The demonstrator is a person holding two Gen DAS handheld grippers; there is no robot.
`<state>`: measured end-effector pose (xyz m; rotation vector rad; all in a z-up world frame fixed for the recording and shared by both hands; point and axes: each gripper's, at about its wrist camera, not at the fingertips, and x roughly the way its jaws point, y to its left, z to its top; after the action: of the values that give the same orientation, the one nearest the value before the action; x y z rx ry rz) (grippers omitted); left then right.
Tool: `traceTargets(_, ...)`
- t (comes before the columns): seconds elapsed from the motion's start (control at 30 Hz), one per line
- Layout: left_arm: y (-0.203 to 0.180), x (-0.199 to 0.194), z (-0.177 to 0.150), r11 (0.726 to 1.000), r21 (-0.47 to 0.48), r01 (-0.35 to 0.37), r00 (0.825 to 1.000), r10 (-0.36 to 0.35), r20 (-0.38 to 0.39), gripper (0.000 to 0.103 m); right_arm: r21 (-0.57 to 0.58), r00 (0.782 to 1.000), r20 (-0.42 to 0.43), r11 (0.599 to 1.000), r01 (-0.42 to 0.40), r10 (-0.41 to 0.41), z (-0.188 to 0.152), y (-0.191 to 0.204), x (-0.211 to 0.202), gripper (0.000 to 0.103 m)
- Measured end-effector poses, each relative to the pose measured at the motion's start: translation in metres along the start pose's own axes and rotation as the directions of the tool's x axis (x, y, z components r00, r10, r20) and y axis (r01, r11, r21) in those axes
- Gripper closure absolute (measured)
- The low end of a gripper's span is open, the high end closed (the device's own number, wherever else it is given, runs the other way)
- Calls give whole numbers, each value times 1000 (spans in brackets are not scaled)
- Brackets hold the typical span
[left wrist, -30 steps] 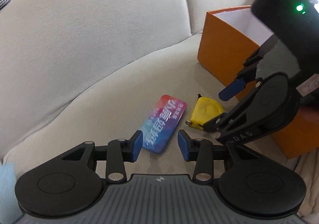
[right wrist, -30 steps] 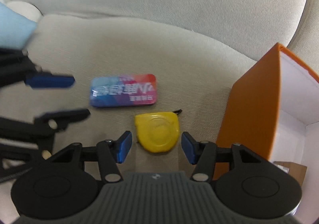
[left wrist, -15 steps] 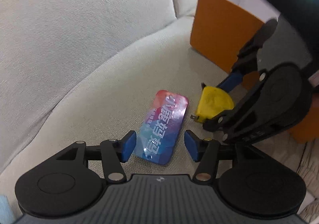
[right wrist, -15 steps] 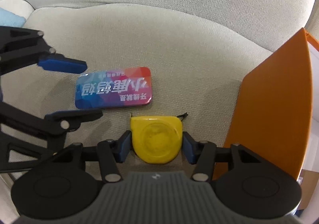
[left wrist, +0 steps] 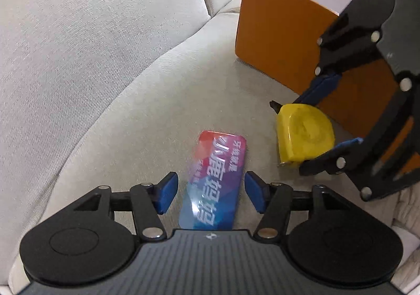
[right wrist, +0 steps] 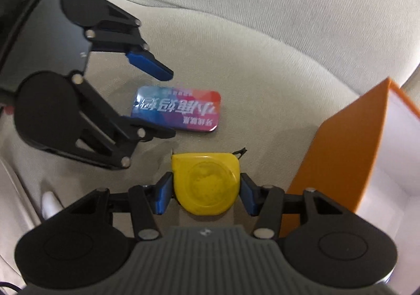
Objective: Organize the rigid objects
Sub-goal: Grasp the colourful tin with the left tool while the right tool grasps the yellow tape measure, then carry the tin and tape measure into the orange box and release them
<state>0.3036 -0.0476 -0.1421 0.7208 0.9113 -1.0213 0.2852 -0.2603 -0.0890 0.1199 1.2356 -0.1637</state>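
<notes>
On the sofa seat (left wrist: 162,90), seen through my left wrist camera, my left gripper (left wrist: 207,196) points steeply down over the colourful flat tin (left wrist: 214,182), which lies flat on the cushion with its near end between the blue pads. The jaws are opening at this moment and stand clear of the tin's long edges on both sides; nothing is gripped. To the right, my right gripper (left wrist: 333,122) brackets the yellow tape measure (left wrist: 304,132), just beside the orange box (left wrist: 278,40), whose top is open and whose white inside shows.

Through my right wrist camera, the tape measure (right wrist: 206,184) sits between the right gripper's (right wrist: 206,194) pads, the left pad (right wrist: 164,196) against its side and the right pad (right wrist: 249,196) at or just off its edge; I read this as a grip about half open, closed on the case, though the contact on the right is hard to confirm. The tin (right wrist: 178,110) lies beyond it, with the left gripper (right wrist: 155,101) spread around its end. The box wall (right wrist: 338,153) rises close at right.

I judge both pick-ups to be in hand: the tape measure taken, the tin not yet. Next I must settle the left jaws lower around the tin's narrow width and close, then carry each item to the box.
</notes>
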Motion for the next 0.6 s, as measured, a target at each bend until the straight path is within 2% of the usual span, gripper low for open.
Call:
traceTargets(0.07,-3,6,2,1000,6,5,1000,-5,-17,40,-6,1000,13,1000,-3,3,0,-2,-2,49)
traceTargets(0.17,-6,14,4,1000,3,-11,1000,11,-20,43,-8,1000,29,1000,-2,2,1,-5,-1,48)
traceTargets(0.23,-4,14,3,999,-33,-3,1000,3,-8,49,-15,999,38,1000,1,-1,1,-4,-1,48)
traceTargets(0.37,-6,12,-2,998,-55,-27,1000,27,6,50,-14,998,60,1000,-1,2,-2,-3,-1,48)
traceTargets(0.6,-22,-3,-13,987,-123,-105,994,109,23,52,17,994,104,1000,-24,22,-10,-5,-14,48)
